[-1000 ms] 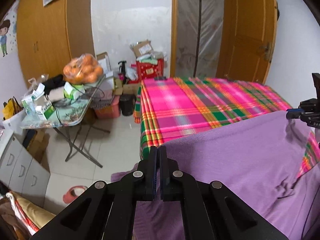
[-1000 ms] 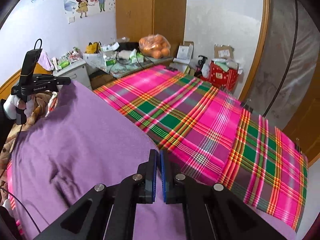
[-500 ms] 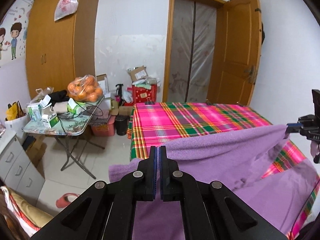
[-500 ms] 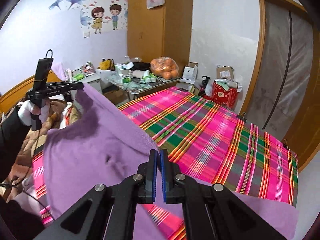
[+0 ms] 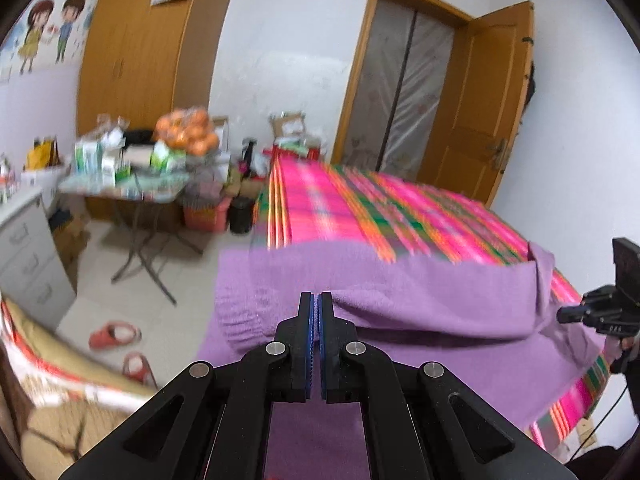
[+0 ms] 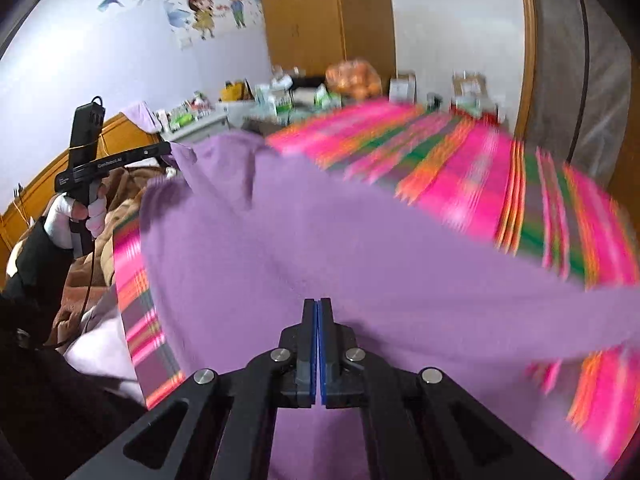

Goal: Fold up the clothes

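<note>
A purple garment (image 5: 420, 304) lies across the near end of a bed with a pink plaid sheet (image 5: 360, 208). Its far edge is lifted and doubled back over the rest. In the left wrist view my left gripper (image 5: 314, 300) is shut on that edge at the left end. At the far right my right gripper (image 5: 562, 314) pinches the other corner. In the right wrist view the right gripper (image 6: 317, 306) is closing its jaws tight, with purple garment (image 6: 320, 240) between them. The left gripper (image 6: 166, 149), in a gloved hand, holds its corner up.
Left of the bed stand a folding table (image 5: 120, 188) with boxes and a bag of oranges (image 5: 188, 140), white drawers (image 5: 24, 256), and slippers (image 5: 114, 334) on the tiled floor. Brown bedding (image 6: 80, 276) is piled near the person. An open door (image 5: 480, 120) is behind.
Both grippers have carried the lifted purple edge back toward the near end of the bed and lower. More of the plaid sheet shows beyond it.
</note>
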A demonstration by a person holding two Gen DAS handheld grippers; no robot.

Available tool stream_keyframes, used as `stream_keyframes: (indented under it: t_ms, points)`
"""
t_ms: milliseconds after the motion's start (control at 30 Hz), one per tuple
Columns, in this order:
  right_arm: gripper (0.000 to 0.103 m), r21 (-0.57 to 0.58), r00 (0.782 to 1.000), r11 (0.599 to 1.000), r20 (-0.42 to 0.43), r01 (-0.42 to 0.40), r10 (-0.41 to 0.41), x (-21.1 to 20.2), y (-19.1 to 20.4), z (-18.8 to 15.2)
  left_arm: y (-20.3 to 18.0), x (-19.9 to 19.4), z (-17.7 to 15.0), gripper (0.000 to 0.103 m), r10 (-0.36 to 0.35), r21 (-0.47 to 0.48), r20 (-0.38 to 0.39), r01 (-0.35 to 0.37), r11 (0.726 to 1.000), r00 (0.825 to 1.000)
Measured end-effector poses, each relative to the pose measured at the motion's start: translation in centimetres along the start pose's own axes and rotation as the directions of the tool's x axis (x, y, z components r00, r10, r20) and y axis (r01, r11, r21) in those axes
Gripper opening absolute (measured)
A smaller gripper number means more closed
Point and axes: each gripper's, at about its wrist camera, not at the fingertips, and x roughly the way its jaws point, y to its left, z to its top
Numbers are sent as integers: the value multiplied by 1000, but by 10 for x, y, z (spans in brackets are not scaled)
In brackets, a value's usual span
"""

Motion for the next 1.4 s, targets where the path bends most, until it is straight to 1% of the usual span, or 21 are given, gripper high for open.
stream_keyframes:
  t_ms: [100,200,233,300,333,367,400,467,500,633,733,833,900,1000,1067,1100,1133,1167,1200,1233,1400]
  points:
    - [1,71,999,997,-47,8,-5,12,-9,-19,3,1,-20,2,14,-39,-34,-15,999,999]
    - [1,171,999,985,-33,-10,16,10,-21,-28,8,-8,-31,2,18,-87,-39,-21,996,999]
    - [5,216,999,976,-21,-23,28,7,-27,-30,10,-11,-33,2,20,-111,-38,-24,994,999]
    - [20,288,999,957,1,-40,41,5,-34,-33,15,-16,-36,8,5,-191,-37,-12,981,999]
    - [28,344,998,936,21,-67,63,4,-40,-35,18,-18,-37,11,-7,-232,-36,-2,973,999]
    - [33,384,996,919,31,-89,83,5,-43,-35,21,-19,-38,22,-21,-274,-32,11,962,999]
    - [35,424,994,899,42,-111,103,5,-46,-36,23,-18,-39,35,-38,-317,-23,29,948,999]
    - [40,499,989,854,57,-144,134,8,-51,-34,26,-14,-39,50,-83,-388,0,77,918,997]
    - [41,525,987,837,63,-156,145,9,-52,-33,26,-11,-38,53,-101,-413,3,93,906,995]
    - [42,636,979,747,74,-192,189,22,-61,-26,27,7,-35,54,-152,-505,-4,129,853,988]
    - [43,704,975,680,83,-202,204,29,-68,-23,28,14,-32,56,-150,-545,-4,123,829,989]
    - [43,743,976,640,84,-194,198,32,-72,-20,31,16,-28,56,-125,-578,12,109,808,992]
    - [43,755,978,630,79,-184,191,35,-73,-18,34,19,-24,57,-117,-596,21,107,796,993]
    - [42,779,981,603,81,-174,179,38,-76,-16,36,30,-20,56,-111,-612,8,93,786,994]
    - [29,784,986,603,70,-148,152,41,-78,-13,36,38,-18,54,-109,-617,-13,78,783,994]
    - [23,783,989,608,60,-130,134,42,-79,-13,36,40,-17,48,-101,-616,-25,64,785,995]
    - [11,781,993,616,48,-106,110,44,-80,-14,36,40,-17,44,-91,-615,-31,53,787,995]
    - [7,781,994,617,49,-102,103,46,-81,-15,37,40,-16,31,-82,-614,-37,42,788,996]
    - [7,782,993,613,60,-113,106,47,-82,-17,38,40,-16,19,-72,-613,-43,30,790,996]
    - [5,784,991,608,75,-127,110,46,-84,-20,39,40,-15,15,-64,-612,-45,23,791,997]
    - [4,749,981,634,157,-193,114,28,-77,-21,47,21,-2,6,-34,-598,27,44,800,999]
